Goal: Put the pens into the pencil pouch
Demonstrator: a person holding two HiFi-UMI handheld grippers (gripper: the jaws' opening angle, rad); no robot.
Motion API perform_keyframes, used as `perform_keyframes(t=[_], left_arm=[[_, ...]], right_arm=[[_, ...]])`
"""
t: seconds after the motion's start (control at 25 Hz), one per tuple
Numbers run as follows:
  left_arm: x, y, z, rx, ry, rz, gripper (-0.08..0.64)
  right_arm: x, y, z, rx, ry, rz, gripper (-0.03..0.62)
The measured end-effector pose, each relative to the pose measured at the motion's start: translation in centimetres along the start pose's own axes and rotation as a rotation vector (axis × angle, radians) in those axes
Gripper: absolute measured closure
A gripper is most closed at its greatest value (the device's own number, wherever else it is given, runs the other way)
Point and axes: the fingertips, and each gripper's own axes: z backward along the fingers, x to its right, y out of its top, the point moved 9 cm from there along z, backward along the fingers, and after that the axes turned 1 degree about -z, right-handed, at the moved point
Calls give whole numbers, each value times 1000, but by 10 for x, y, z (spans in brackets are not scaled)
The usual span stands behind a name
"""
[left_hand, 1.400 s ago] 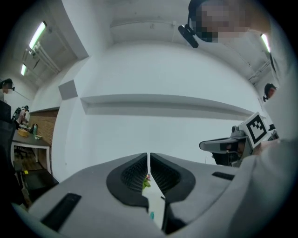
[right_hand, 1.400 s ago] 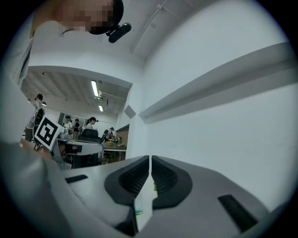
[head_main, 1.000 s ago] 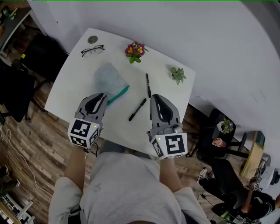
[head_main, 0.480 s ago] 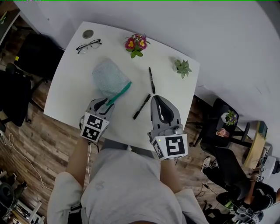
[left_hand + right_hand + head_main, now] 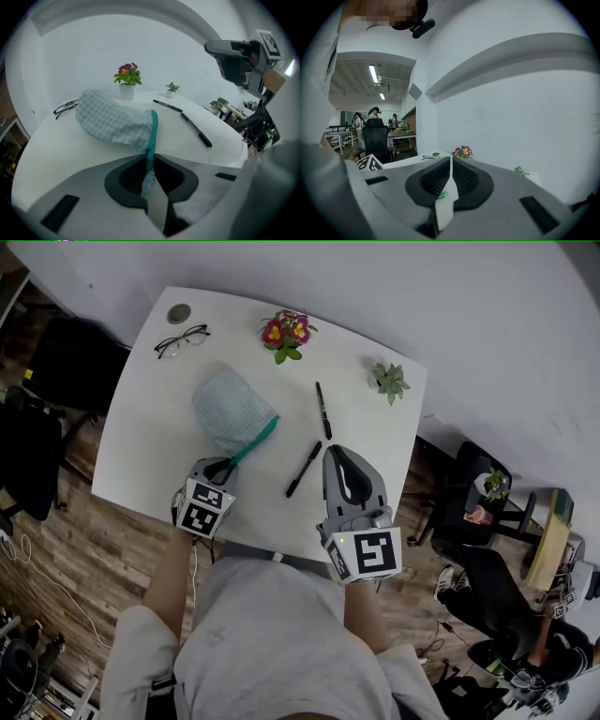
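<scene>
A pale checked pencil pouch [image 5: 228,409] with a teal zip edge lies on the white table [image 5: 141,437]. My left gripper [image 5: 223,465] is at its near end, shut on the teal zip end [image 5: 150,140]; the pouch [image 5: 112,122] stretches away from the jaws. Two black pens lie loose to the right of it, one near [image 5: 304,469] and one farther back [image 5: 322,410]; both also show in the left gripper view, the near pen [image 5: 196,130] and the far pen [image 5: 167,106]. My right gripper [image 5: 339,448] hovers over the table's near edge beside the near pen, shut and empty [image 5: 450,164].
A flower pot [image 5: 287,334] and a small succulent [image 5: 388,381] stand along the far edge. Glasses [image 5: 182,339] and a round disc [image 5: 178,313] sit at the far left corner. Chairs and wooden floor surround the table; a white wall rises behind.
My left gripper has tipped down toward the pouch's near end and closed on the teal zip end. The right gripper has stayed where it was.
</scene>
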Motion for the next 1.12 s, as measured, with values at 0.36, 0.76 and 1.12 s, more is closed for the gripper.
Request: perform_keyframes(t=[0.36,0.76,1.12], left_arm=[[0,14,16,77,-55,112,505],[6,64,64,362,-78,256,505],[23,107,126,639,-125,396,505]], right_arm=[[-1,6,1,12,1,21,555],[10,21,13,54,23,56,555],[37,52,31,112,61,113,555]])
